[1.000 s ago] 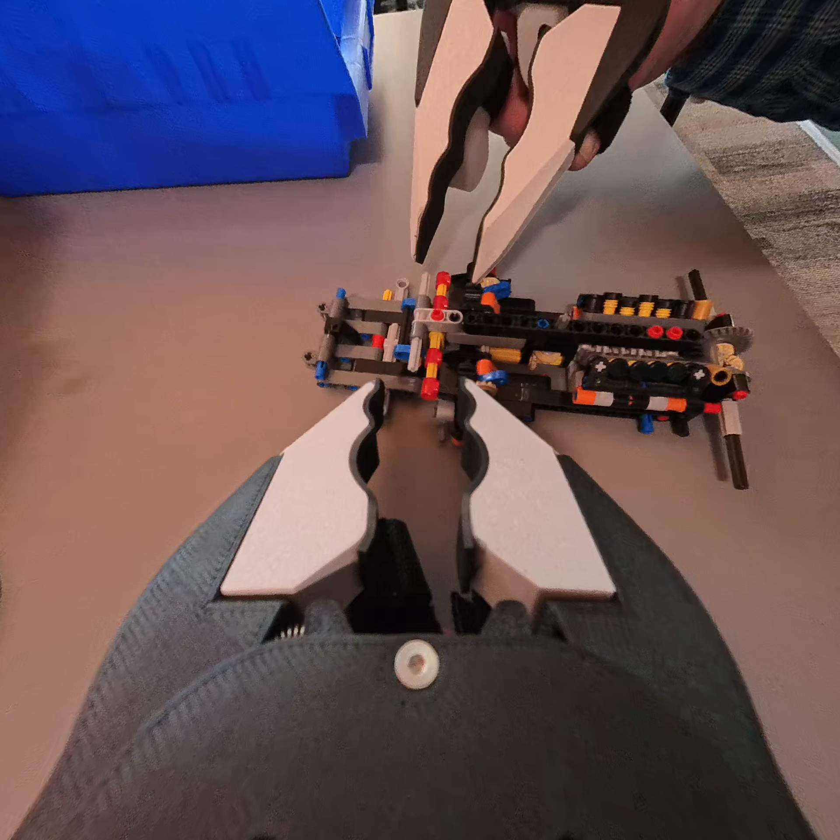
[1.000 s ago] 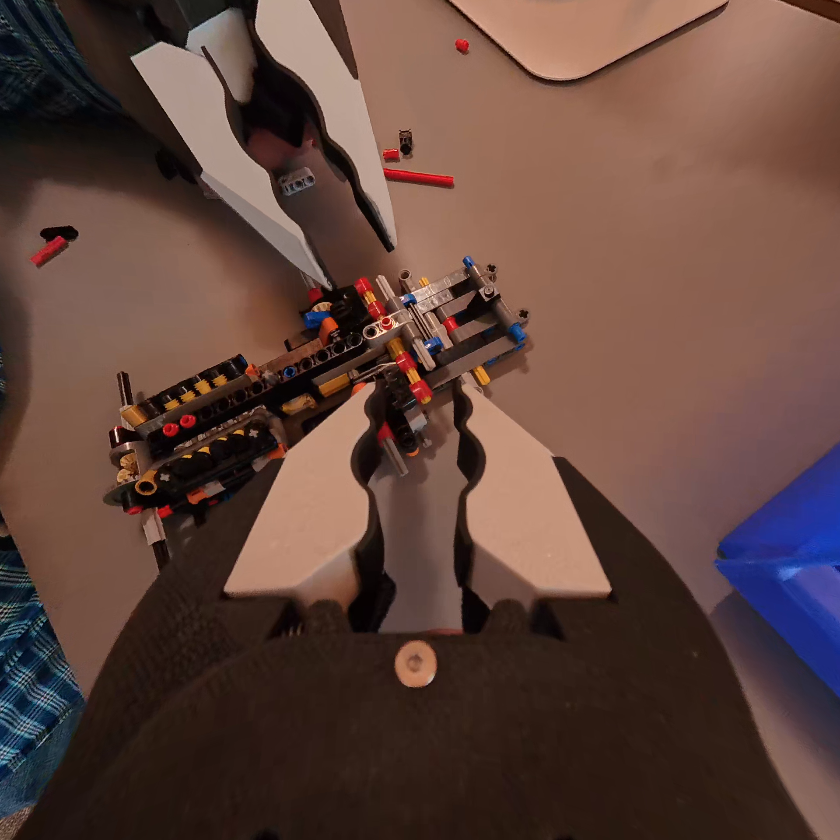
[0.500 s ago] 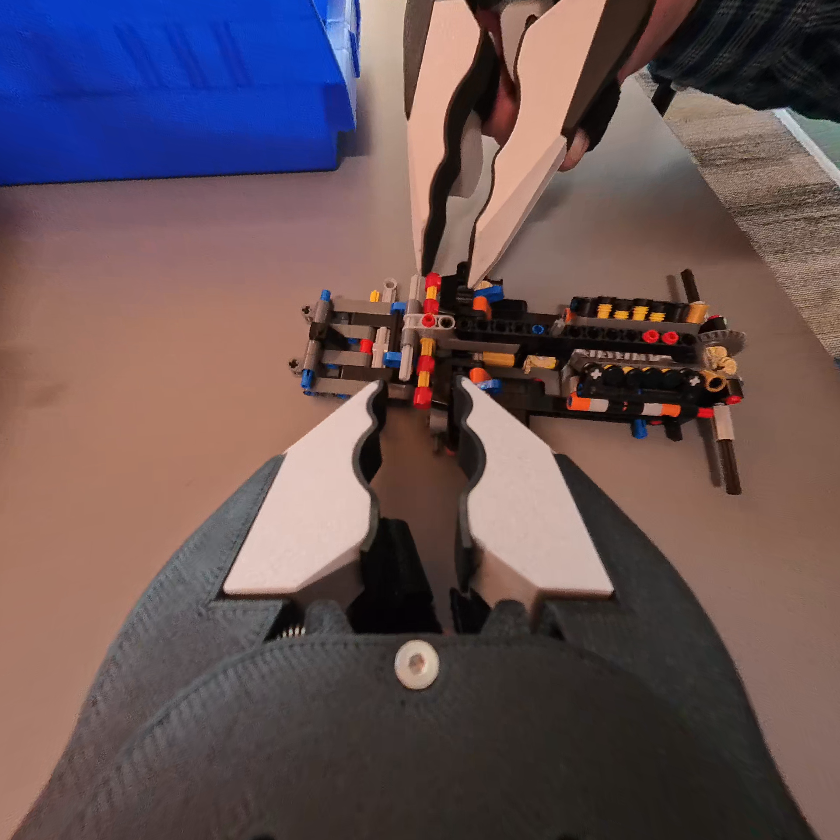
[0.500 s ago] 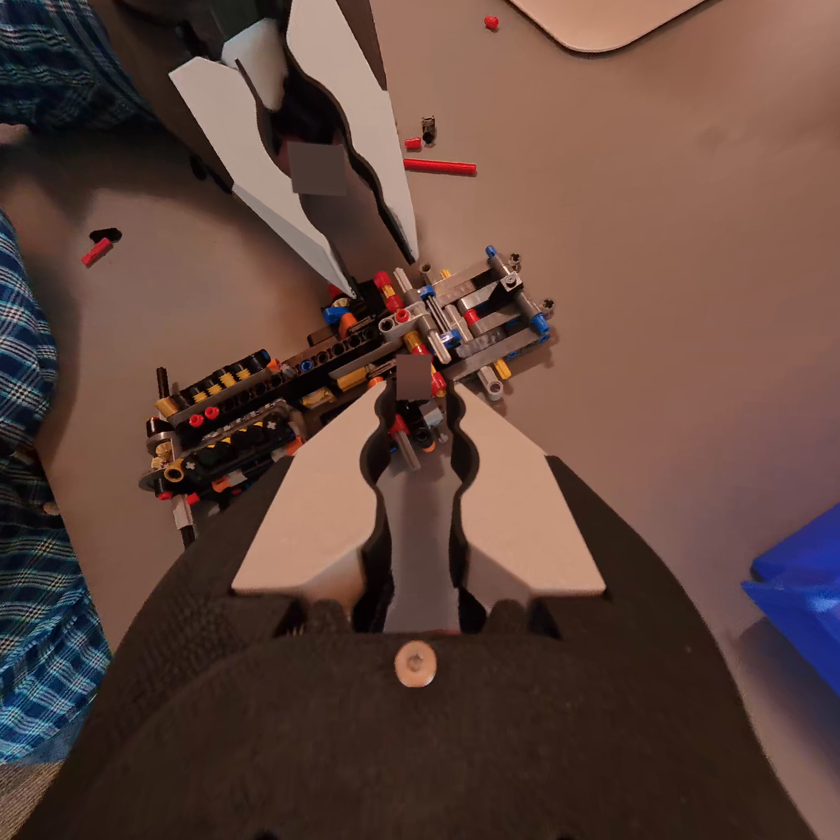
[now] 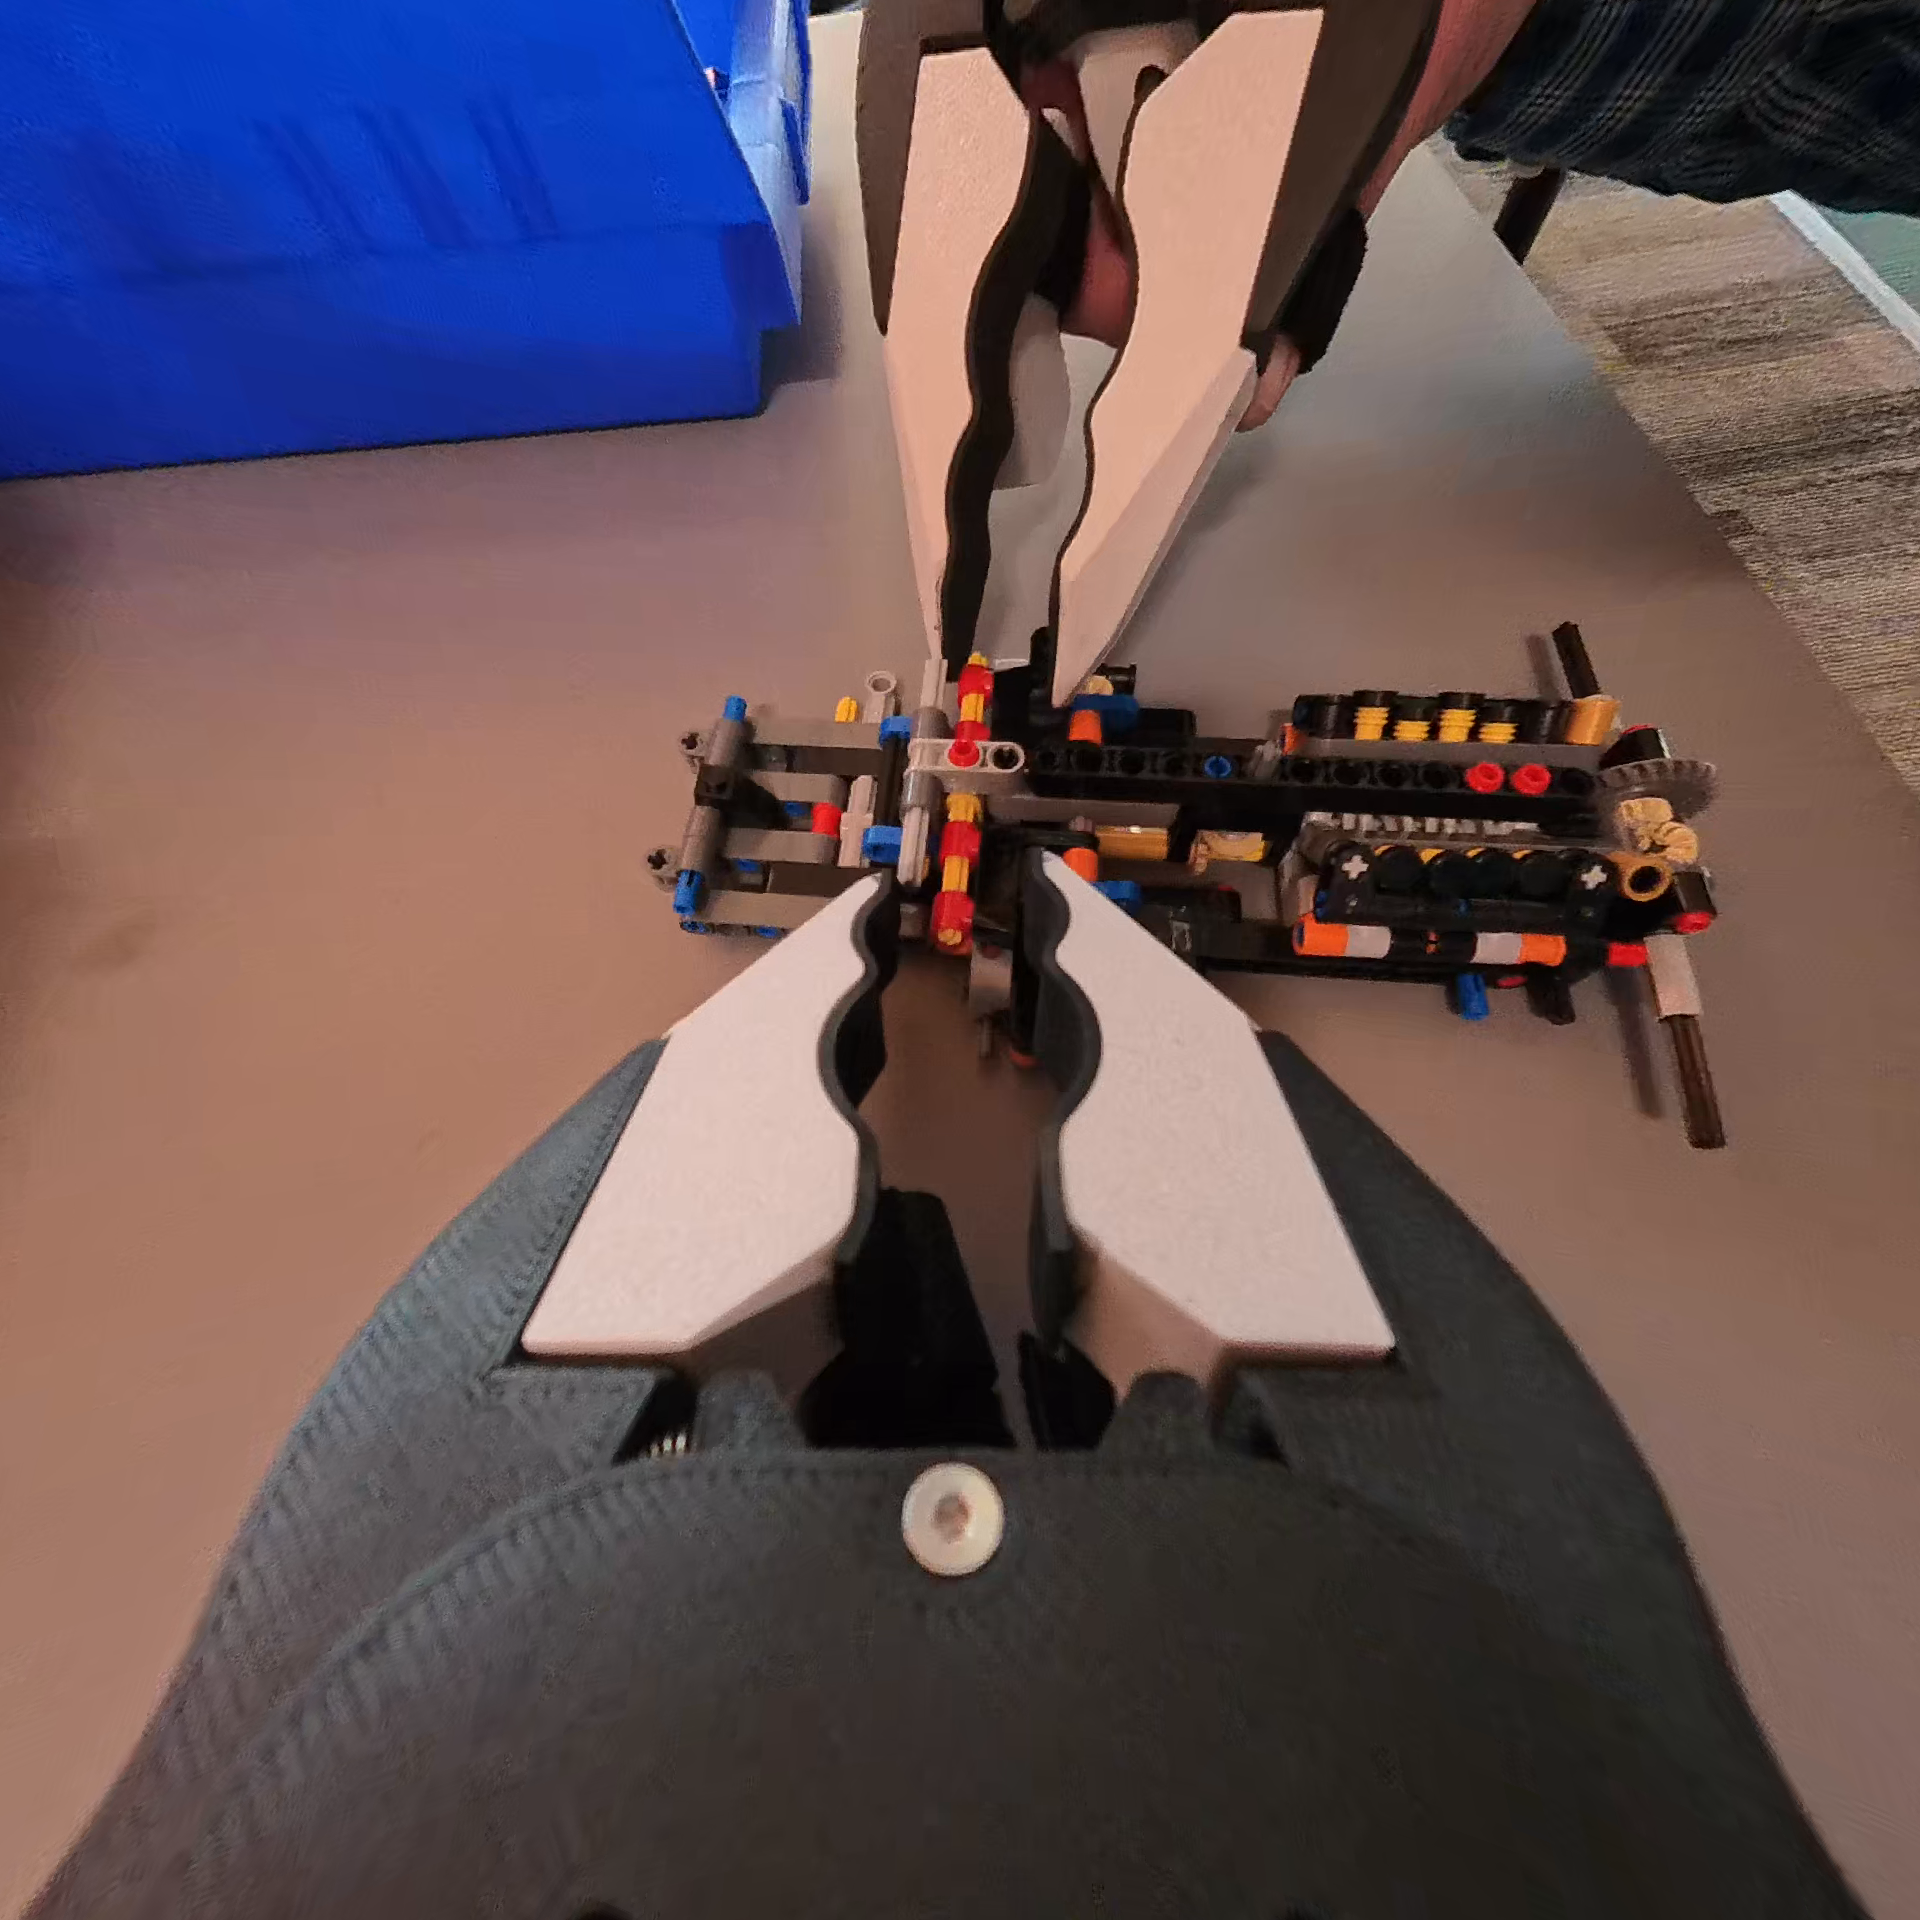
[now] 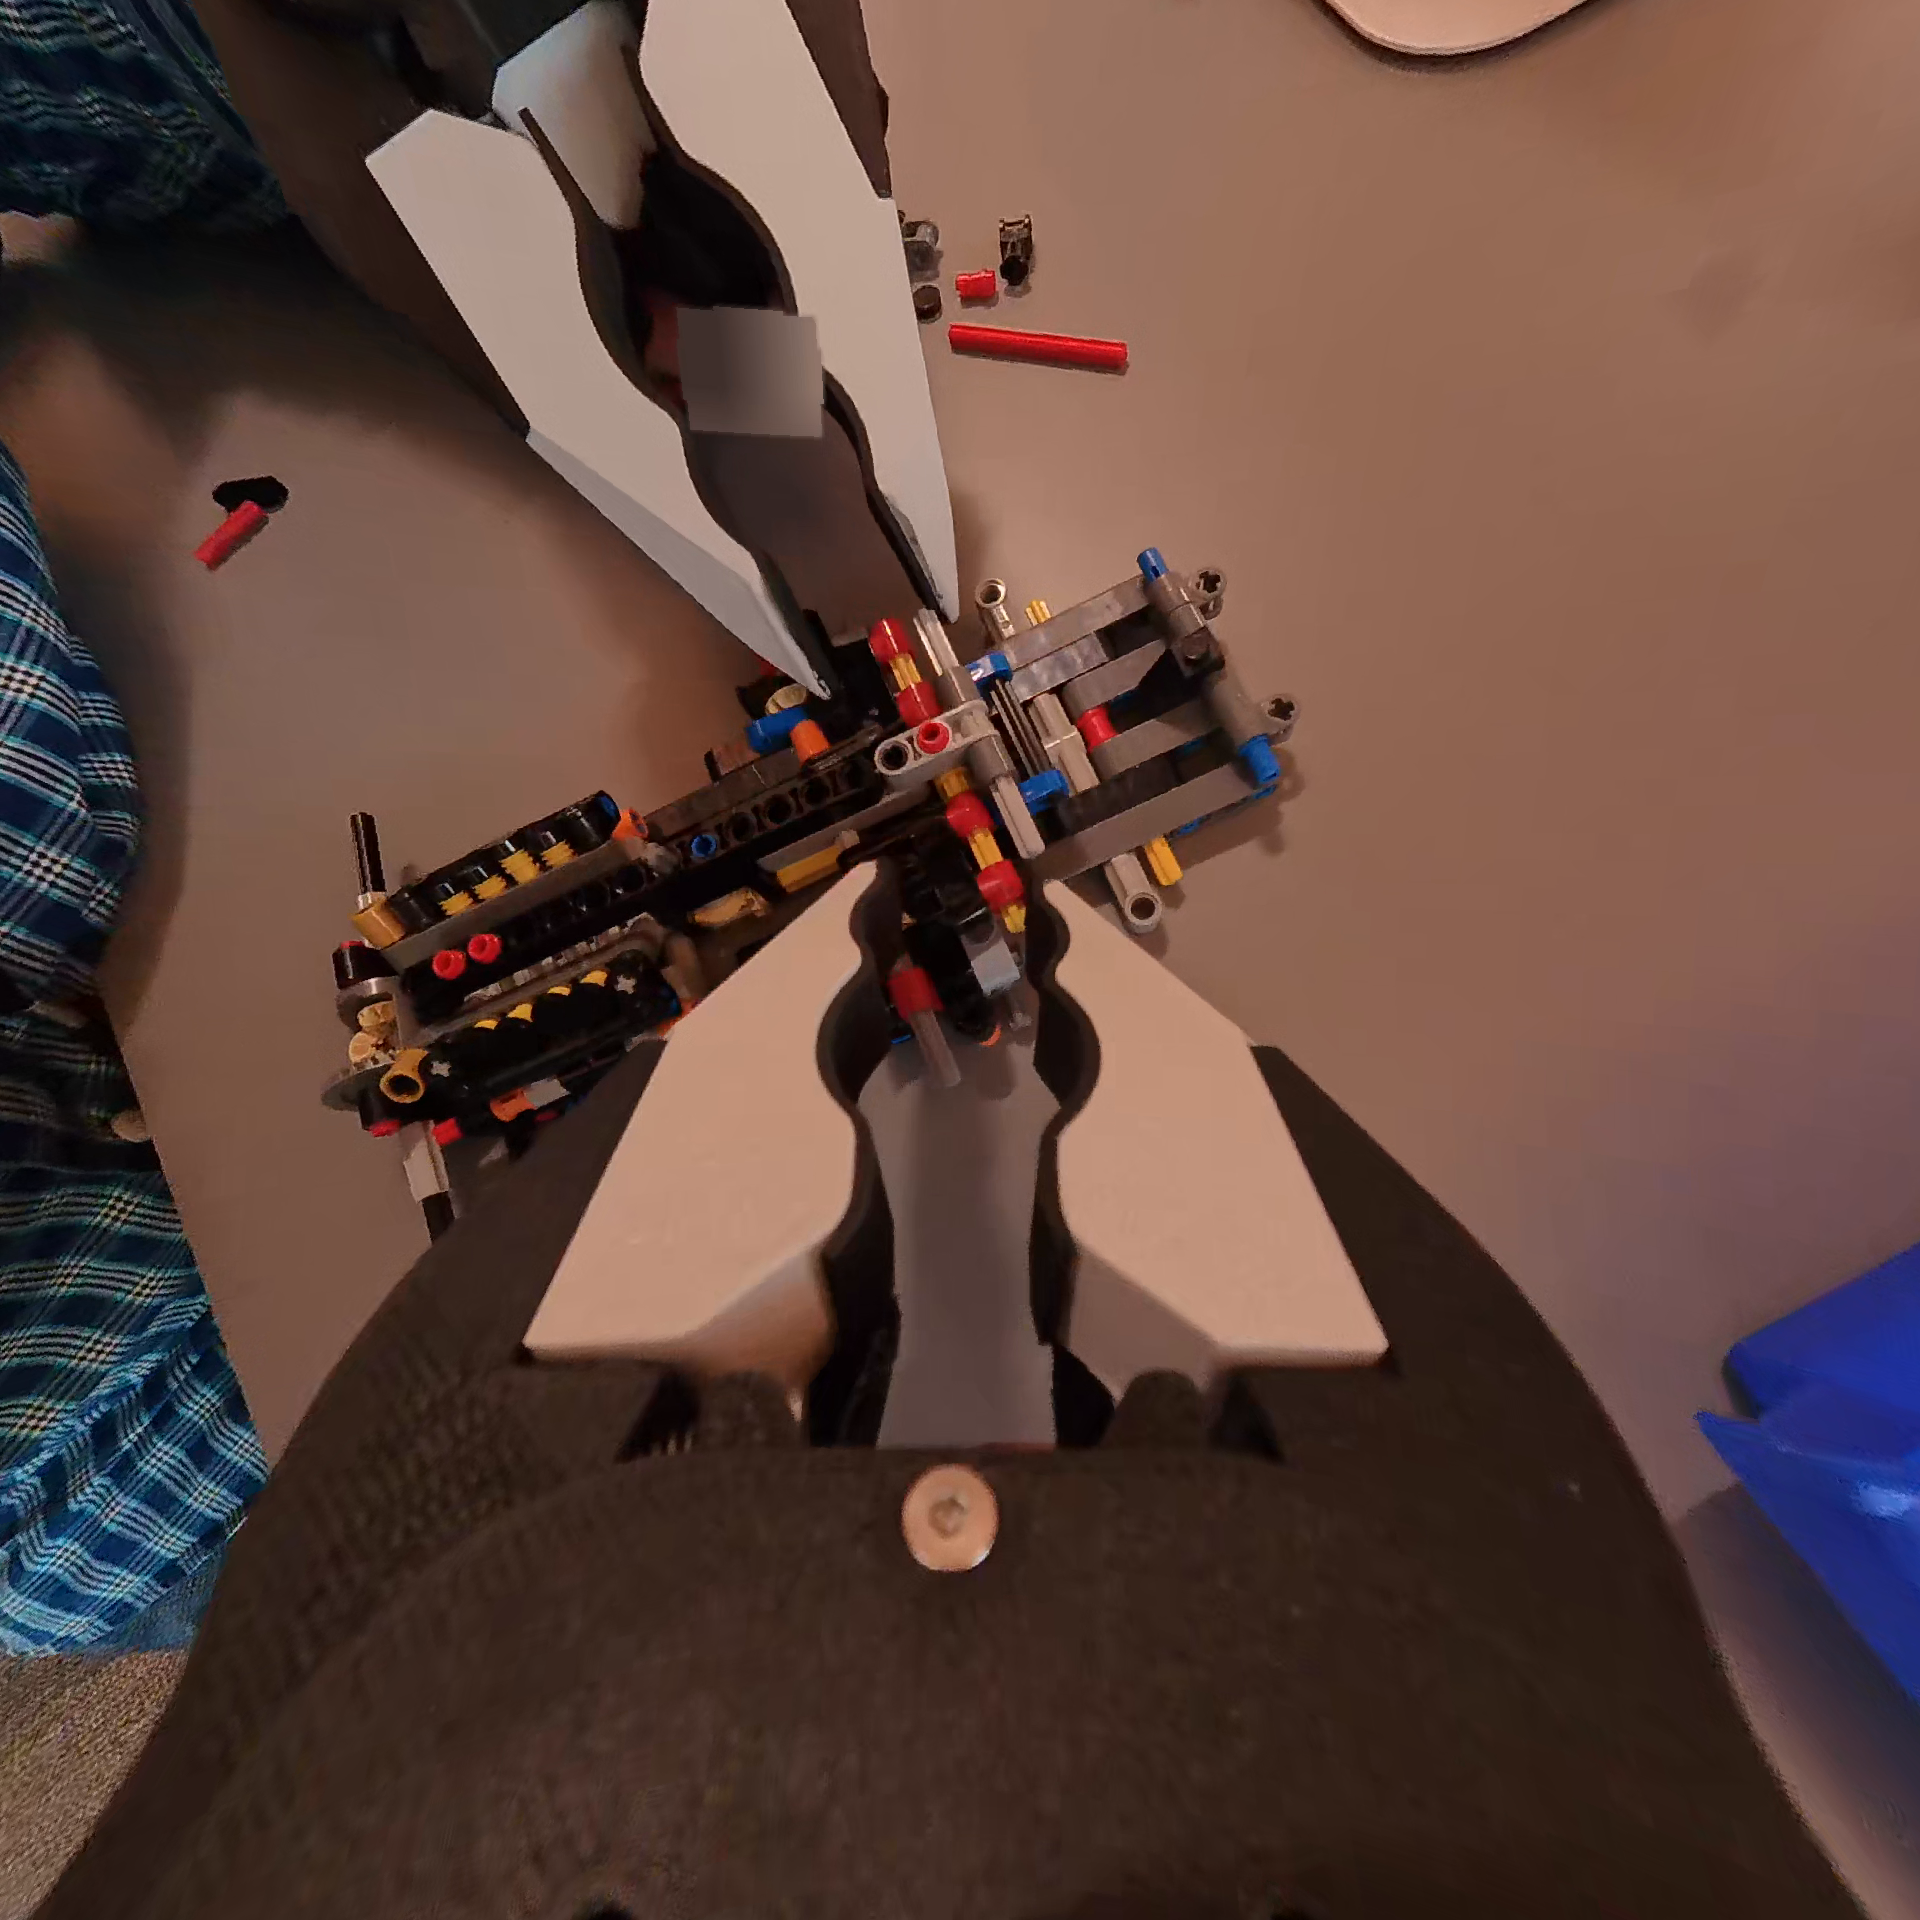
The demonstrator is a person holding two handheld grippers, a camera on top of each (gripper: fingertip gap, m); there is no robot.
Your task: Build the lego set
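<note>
The lego model (image 5: 1195, 821) is a long black and grey technic frame lying flat on the brown table; it also shows in the right wrist view (image 6: 748, 831). A red and yellow axle (image 5: 961, 831) crosses its middle. My left gripper (image 5: 956, 883) is open, its tips against the near side of the model, one on each side of that axle's end. My right gripper (image 6: 951, 883) is open at the opposite side and straddles a short black and red stub (image 6: 935, 977). Each gripper shows in the other's view, the right (image 5: 997, 675) and the left (image 6: 883, 649).
A blue bin (image 5: 364, 208) stands at the back left, and shows low right in the right wrist view (image 6: 1829, 1455). A loose red axle (image 6: 1039, 346), small pins (image 6: 977, 275) and a red piece (image 6: 229, 530) lie around. The table edge (image 5: 1683, 488) meets carpet. There is about 5 centimetres between the tips of the two grippers.
Both grippers have come in closer to the model's middle from opposite sides. Their jaws have narrowed slightly around the axle area. The model has hardly moved.
</note>
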